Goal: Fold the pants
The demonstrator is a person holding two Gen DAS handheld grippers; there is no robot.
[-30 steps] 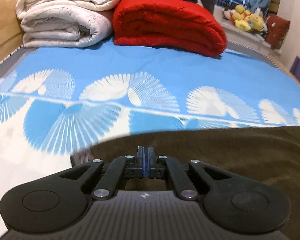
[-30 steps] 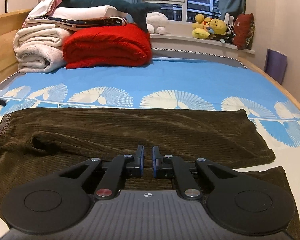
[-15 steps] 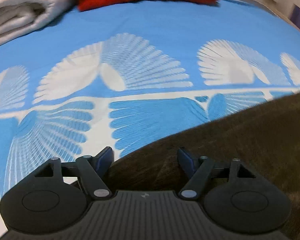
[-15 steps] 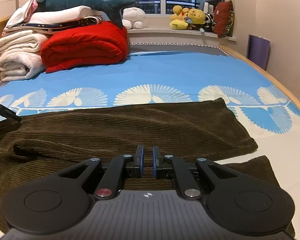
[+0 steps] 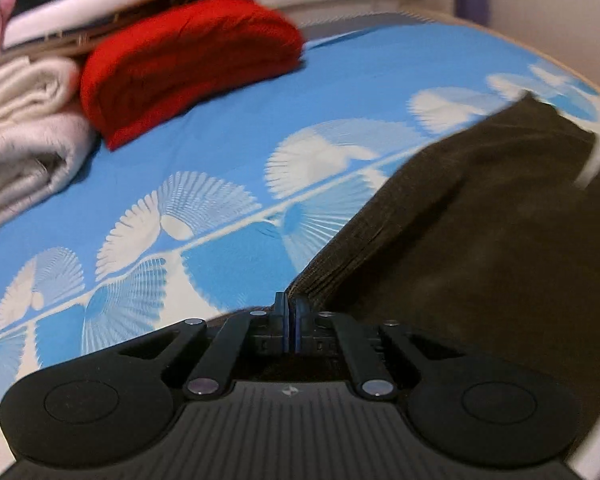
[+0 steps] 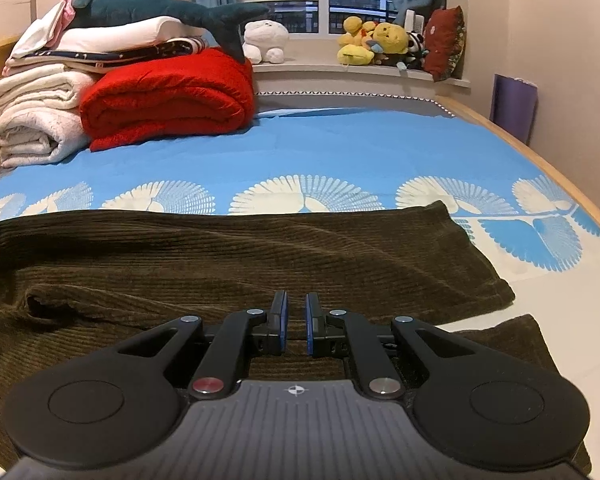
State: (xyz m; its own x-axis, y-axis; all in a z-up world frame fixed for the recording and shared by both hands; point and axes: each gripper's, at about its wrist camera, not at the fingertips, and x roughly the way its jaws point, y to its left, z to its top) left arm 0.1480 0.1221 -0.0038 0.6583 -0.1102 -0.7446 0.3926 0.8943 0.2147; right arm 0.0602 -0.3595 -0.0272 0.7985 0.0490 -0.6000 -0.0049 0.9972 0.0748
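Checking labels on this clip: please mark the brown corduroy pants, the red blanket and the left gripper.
brown corduroy pants (image 6: 260, 256): right wrist view, on the far leg's flat middle.
red blanket (image 6: 168, 100): right wrist view, on the front of the folded roll.
left gripper (image 5: 291, 312): left wrist view, between the fingertips, closed on the pants' edge.

One pair of brown corduroy pants (image 6: 236, 256) is lying on one bed (image 6: 340, 148). Two hand-held grippers are showing, the left hand-held gripper (image 5: 291, 320) and the right hand-held gripper (image 6: 296, 320). One red blanket (image 6: 168, 100), one cream blanket (image 6: 36, 116), one shark plush (image 6: 160, 8) and one white plush (image 6: 265, 40) are sitting beyond, beside a heap of yellow plush toys (image 6: 374, 42) too tangled to count.
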